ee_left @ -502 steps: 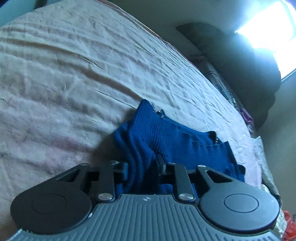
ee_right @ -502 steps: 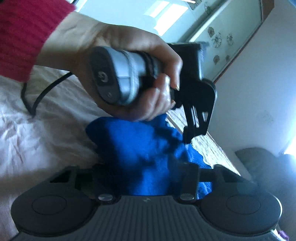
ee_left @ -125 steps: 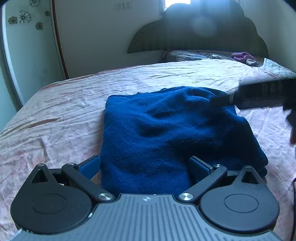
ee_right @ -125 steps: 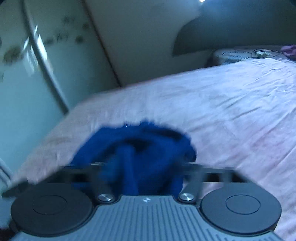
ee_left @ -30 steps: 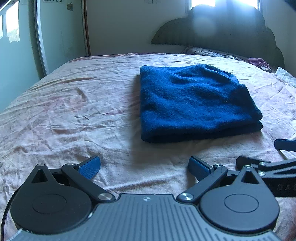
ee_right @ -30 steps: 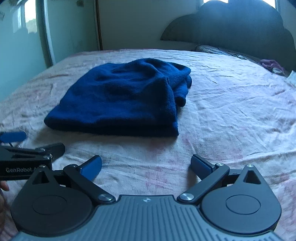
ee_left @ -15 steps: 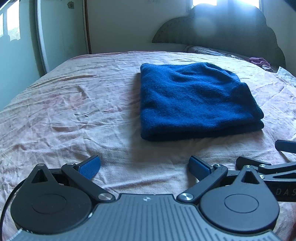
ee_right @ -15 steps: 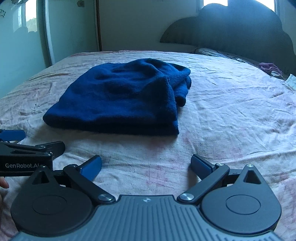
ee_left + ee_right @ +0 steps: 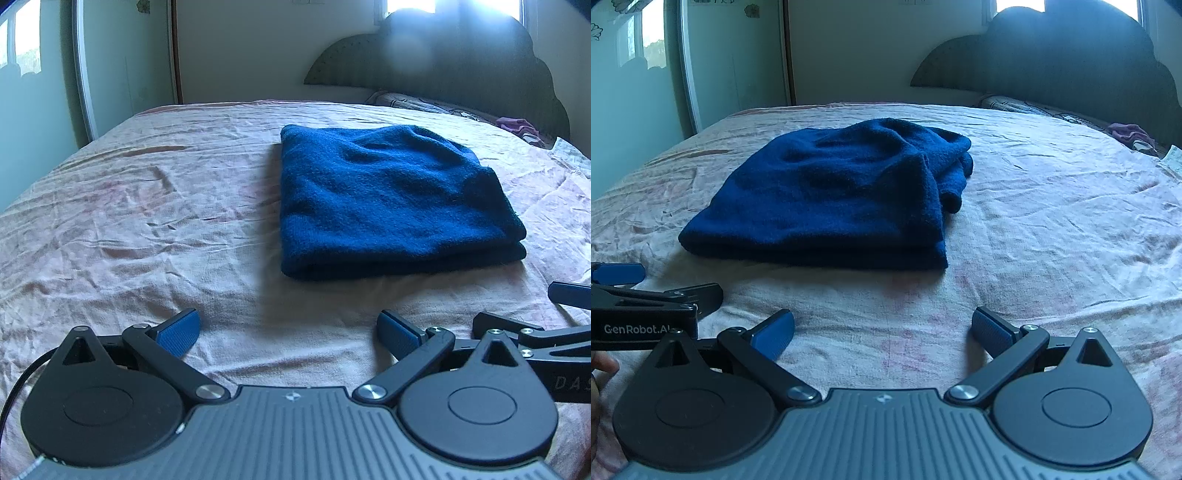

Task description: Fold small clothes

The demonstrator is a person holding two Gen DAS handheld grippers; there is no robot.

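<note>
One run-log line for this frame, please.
left gripper: open, empty | right gripper: open, empty | blue garment: folded, lying on pink bedsheet, untouched | phase: fold looks done

One folded blue garment lies on the bed, toward its middle. Two tools are over the near edge: the left tool and the right tool, each with two blue pads. One small pink-purple item sits by the one headboard.
</note>
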